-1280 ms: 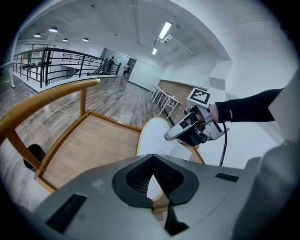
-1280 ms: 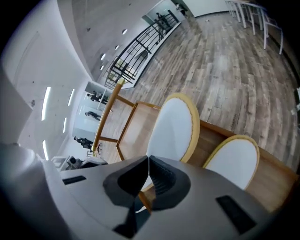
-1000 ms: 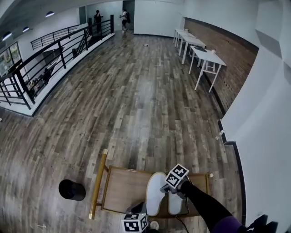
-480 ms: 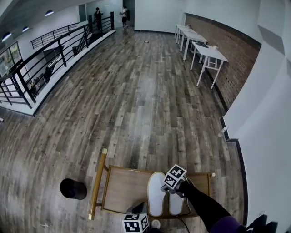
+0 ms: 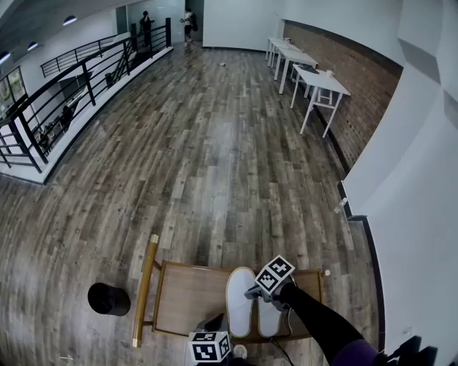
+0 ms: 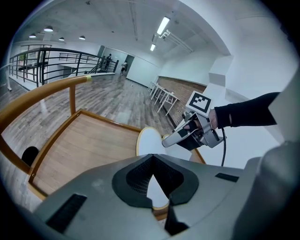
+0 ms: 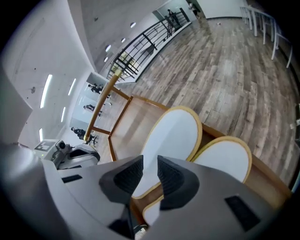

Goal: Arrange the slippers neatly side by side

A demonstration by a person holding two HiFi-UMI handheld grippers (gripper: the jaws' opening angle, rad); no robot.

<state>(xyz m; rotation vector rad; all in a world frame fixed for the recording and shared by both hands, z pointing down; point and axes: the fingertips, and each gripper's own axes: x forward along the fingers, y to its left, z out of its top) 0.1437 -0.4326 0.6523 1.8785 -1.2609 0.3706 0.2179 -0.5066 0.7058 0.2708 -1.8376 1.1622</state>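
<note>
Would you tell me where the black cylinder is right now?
In the head view, lower left: the black cylinder stands on the plank floor, just left of the wooden platform's rail.

You were in a big open hall with a grey-brown wood plank floor (image 5: 215, 143) running way off to the far end. On your left a black metal railing (image 5: 79, 86) ran along a drop. On the right was a brick wall (image 5: 365, 100) with a row of white tables (image 5: 315, 82) in front, and nearer you a plain white wall (image 5: 422, 179). Round ceiling lights (image 5: 69, 21) sat far left, and strip lights (image 6: 163, 26) showed in the left gripper view. Two people (image 5: 146, 21) stood at the far end. Right by you was a low wooden platform (image 5: 189, 304) with a brass-coloured rail (image 5: 143, 289), and a round black thing (image 5: 109, 299) sat on the floor to its left.
</note>
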